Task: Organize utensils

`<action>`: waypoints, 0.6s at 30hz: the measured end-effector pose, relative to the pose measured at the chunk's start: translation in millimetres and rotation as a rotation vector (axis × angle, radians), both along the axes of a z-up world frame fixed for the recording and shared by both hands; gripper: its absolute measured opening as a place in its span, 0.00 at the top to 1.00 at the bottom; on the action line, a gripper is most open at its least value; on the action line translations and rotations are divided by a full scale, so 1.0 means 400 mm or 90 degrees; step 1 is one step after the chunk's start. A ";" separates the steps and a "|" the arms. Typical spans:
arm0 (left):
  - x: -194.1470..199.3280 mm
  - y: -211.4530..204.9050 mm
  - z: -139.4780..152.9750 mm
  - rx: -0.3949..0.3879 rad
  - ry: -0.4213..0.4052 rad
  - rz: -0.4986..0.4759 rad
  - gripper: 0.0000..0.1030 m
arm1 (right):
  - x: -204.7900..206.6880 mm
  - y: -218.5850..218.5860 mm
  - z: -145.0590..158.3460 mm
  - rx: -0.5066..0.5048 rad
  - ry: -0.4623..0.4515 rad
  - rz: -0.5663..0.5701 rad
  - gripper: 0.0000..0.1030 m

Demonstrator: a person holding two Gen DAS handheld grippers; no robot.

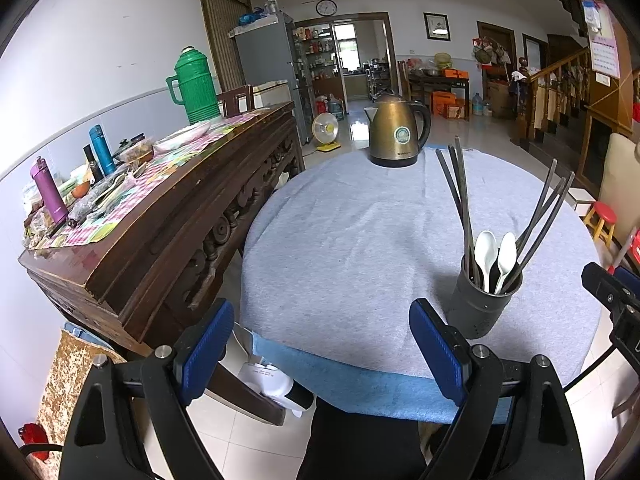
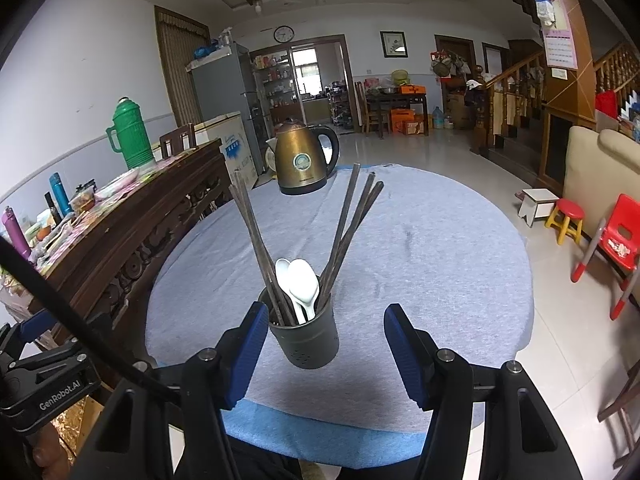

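Both views are evenly daylit from the far bright window [image 1: 345,46]; glare is seen on the glossy tiled floor [image 1: 360,128]. Edges are strongly bowed and vignetted.

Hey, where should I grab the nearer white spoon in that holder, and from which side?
Grip the white spoon by its bowl, the only part above the rim of the gray utensil holder; the handle is buried inside. Come from above, probably with the open right gripper, which already faces the holder. Chopsticks fan out on both sides, so lift it straight up between them.
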State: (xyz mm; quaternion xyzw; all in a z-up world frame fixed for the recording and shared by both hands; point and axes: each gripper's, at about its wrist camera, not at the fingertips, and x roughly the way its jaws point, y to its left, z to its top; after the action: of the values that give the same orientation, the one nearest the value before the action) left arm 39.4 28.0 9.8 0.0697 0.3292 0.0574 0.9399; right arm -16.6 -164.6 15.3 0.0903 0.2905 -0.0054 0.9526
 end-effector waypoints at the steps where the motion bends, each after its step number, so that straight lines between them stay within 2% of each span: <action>1: 0.000 -0.003 -0.003 0.001 0.002 -0.001 0.13 | 0.000 -0.002 -0.002 0.003 0.001 -0.001 0.38; 18: -0.003 -0.009 -0.008 0.003 0.009 -0.007 0.13 | -0.008 -0.013 -0.003 0.008 -0.003 -0.006 0.38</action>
State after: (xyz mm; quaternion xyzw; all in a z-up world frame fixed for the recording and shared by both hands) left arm 38.3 24.6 6.7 0.0745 0.3354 0.0523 0.9377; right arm -19.8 -170.0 14.1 0.0973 0.2875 -0.0081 0.9528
